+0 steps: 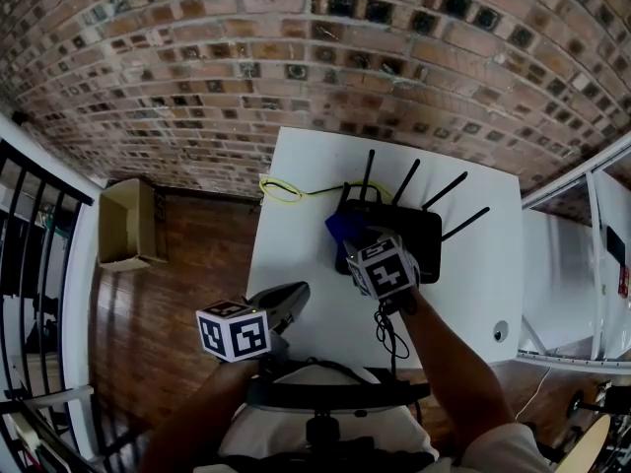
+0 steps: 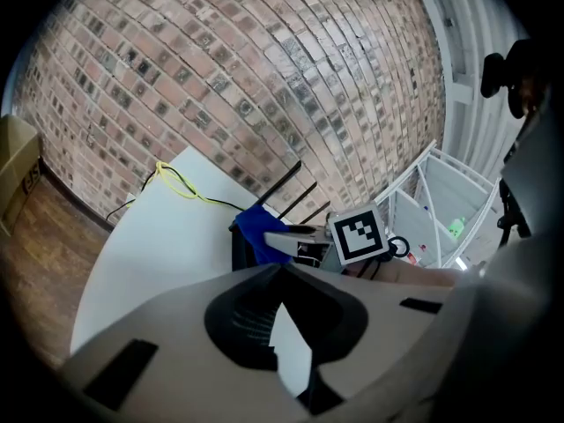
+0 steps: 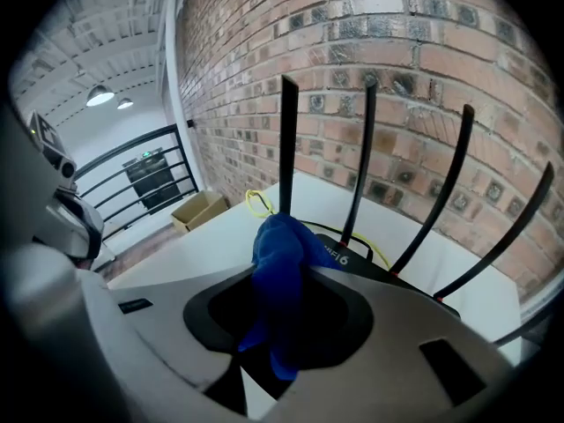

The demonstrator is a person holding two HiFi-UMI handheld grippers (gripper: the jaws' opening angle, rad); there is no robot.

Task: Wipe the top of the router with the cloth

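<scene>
The right gripper [image 3: 284, 276] has its fingers clamped on the bunched blue cloth [image 3: 280, 236] and tilts down, so the wad leads onto the near-left corner of the black router [image 1: 414, 236], which sits on the white counter [image 1: 296, 215]. The left gripper [image 1: 294, 296] hangs aside with its fingers together and empty, probably to keep the wiping path free.

White table [image 1: 296, 254]: black router [image 1: 419, 235] sits right at the fingers [image 3: 414, 315] of the right gripper [image 3: 280, 276], yellow cable [image 1: 281, 193] further past them.

My left tongs [image 1: 294, 300] and right tongs [image 1: 353, 245] are grey, each with a white cube [image 1: 234, 331] bearing black square markers. A black cable [image 1: 386, 331] trails off the right one.
</scene>
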